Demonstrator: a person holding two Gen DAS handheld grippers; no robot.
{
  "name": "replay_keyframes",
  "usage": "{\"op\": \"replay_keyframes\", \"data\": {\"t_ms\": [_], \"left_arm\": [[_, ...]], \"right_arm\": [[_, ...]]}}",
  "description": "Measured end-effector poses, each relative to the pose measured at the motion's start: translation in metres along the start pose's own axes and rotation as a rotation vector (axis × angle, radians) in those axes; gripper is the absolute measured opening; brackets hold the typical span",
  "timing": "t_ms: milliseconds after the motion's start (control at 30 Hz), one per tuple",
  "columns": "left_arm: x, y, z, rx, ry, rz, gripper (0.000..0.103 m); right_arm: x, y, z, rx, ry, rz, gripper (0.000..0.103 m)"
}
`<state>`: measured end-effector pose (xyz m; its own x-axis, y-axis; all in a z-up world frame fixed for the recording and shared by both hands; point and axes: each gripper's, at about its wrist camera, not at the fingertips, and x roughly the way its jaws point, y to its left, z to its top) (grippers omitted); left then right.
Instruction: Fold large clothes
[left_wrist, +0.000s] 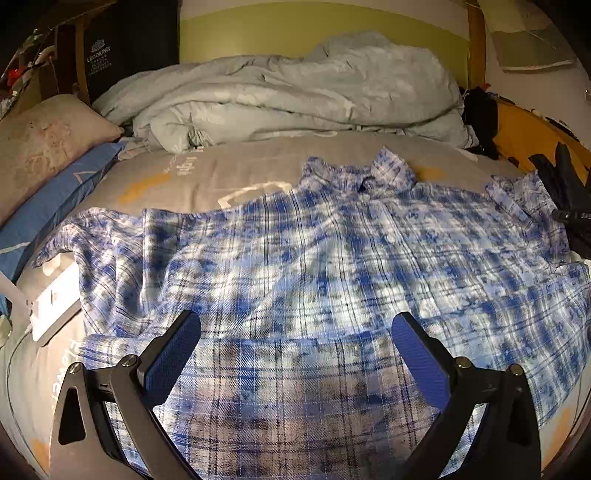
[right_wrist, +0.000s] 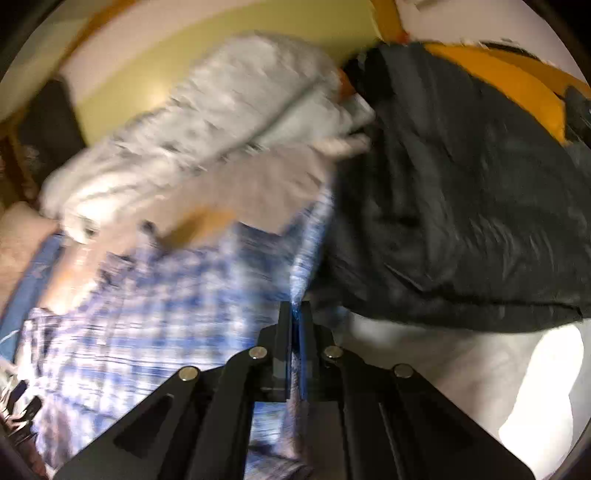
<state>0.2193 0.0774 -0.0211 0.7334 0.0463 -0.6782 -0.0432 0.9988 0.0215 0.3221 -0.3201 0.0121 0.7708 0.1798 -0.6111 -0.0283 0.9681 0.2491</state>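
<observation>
your left gripper (left_wrist: 295, 347) hangs just above the near hem of the blue and white plaid flannel shirt (left_wrist: 317, 258), its two blue-padded fingers (left_wrist: 173, 350) standing wide apart with nothing between them but the cloth lying flat below. in the right wrist view, your right gripper (right_wrist: 294, 314) has its jaws pressed together on a raised edge of that same plaid shirt (right_wrist: 147, 314), a thin ridge of fabric pinched between the pads; this view is blurred, so finer detail is lost. the shirt lies spread front-up across the grey printed bed sheet (left_wrist: 207, 177), hem toward you, collar away from you, one sleeve reaching out to the left and the other bunched at the right. a white flat box-like device (left_wrist: 55, 299) sits on the sheet just beside the shirt's left edge, partly under the sleeve. farther left, a blue pillow (left_wrist: 48, 210) and a beige pillow (left_wrist: 40, 147) lean at the bed's side. just beside the shirt on the right lies a dark padded garment (right_wrist: 461, 203). beyond the collar, well apart from the shirt, a rumpled pale grey duvet (left_wrist: 295, 96) is heaped against the yellow-green wall (left_wrist: 317, 33). an orange-brown wooden bed frame (left_wrist: 524, 133) curves along the right.
</observation>
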Motion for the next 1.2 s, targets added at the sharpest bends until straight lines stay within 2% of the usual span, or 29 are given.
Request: {"op": "replay_keyframes", "data": {"t_ms": [100, 167, 200, 267, 400, 433, 467, 533, 567, 667, 767, 833, 867, 900, 933, 967, 1100, 1200], "left_arm": [[-0.004, 0.000, 0.001, -0.004, -0.016, 0.020, 0.103], [-0.004, 0.000, 0.001, -0.003, -0.011, 0.015, 0.103], [-0.003, -0.001, 0.001, -0.002, -0.009, 0.017, 0.103], [-0.003, -0.002, 0.000, 0.003, -0.007, 0.021, 0.103], [-0.008, -0.004, -0.002, 0.011, -0.016, 0.014, 0.103], [-0.009, -0.005, -0.002, 0.015, -0.021, 0.016, 0.103], [-0.010, -0.006, -0.003, 0.021, -0.029, 0.019, 0.103], [-0.010, -0.008, -0.003, 0.033, -0.034, 0.027, 0.103], [-0.008, -0.009, -0.003, 0.037, -0.033, 0.033, 0.103], [-0.002, -0.009, -0.006, 0.039, -0.032, 0.060, 0.103], [0.006, -0.010, -0.009, 0.043, -0.019, 0.053, 0.103], [0.009, -0.013, -0.010, 0.051, -0.011, 0.048, 0.103], [0.010, -0.015, -0.010, 0.057, -0.010, 0.043, 0.103], [0.010, -0.017, -0.010, 0.066, -0.013, 0.039, 0.103], [0.008, -0.019, -0.010, 0.073, -0.019, 0.037, 0.103], [0.006, -0.021, -0.009, 0.080, -0.027, 0.036, 0.103], [-0.001, -0.022, -0.008, 0.083, -0.030, 0.027, 0.103], [-0.012, -0.017, -0.005, 0.042, -0.038, -0.025, 0.103]], "right_arm": [[-0.024, 0.020, -0.002, -0.064, -0.040, 0.172, 0.001], [-0.035, 0.038, -0.008, -0.129, -0.037, 0.231, 0.001], [-0.037, 0.048, -0.012, -0.176, -0.029, 0.222, 0.001], [-0.034, 0.060, -0.019, -0.218, -0.012, 0.113, 0.001], [-0.028, 0.039, -0.014, -0.122, -0.004, 0.027, 0.003], [-0.028, 0.030, -0.010, -0.092, -0.010, 0.013, 0.007], [-0.028, 0.023, -0.008, -0.070, -0.006, 0.010, 0.023], [-0.026, 0.010, -0.004, -0.024, 0.003, 0.009, 0.045], [-0.025, 0.007, -0.003, -0.015, 0.004, -0.001, 0.045], [-0.014, -0.002, -0.003, 0.006, 0.033, -0.018, 0.045], [0.000, -0.010, -0.003, 0.032, 0.067, -0.013, 0.042], [0.010, -0.011, -0.004, 0.024, 0.069, -0.047, 0.041], [0.013, -0.011, -0.005, 0.012, 0.066, -0.058, 0.033], [0.016, -0.011, -0.006, -0.001, 0.064, -0.070, 0.014], [0.018, -0.011, -0.005, -0.002, 0.065, -0.075, 0.005], [0.020, -0.012, -0.006, 0.006, 0.061, -0.070, 0.003], [-0.001, -0.008, -0.006, 0.043, -0.054, 0.033, 0.002], [-0.023, 0.014, -0.005, -0.045, -0.105, 0.101, 0.002]]}}
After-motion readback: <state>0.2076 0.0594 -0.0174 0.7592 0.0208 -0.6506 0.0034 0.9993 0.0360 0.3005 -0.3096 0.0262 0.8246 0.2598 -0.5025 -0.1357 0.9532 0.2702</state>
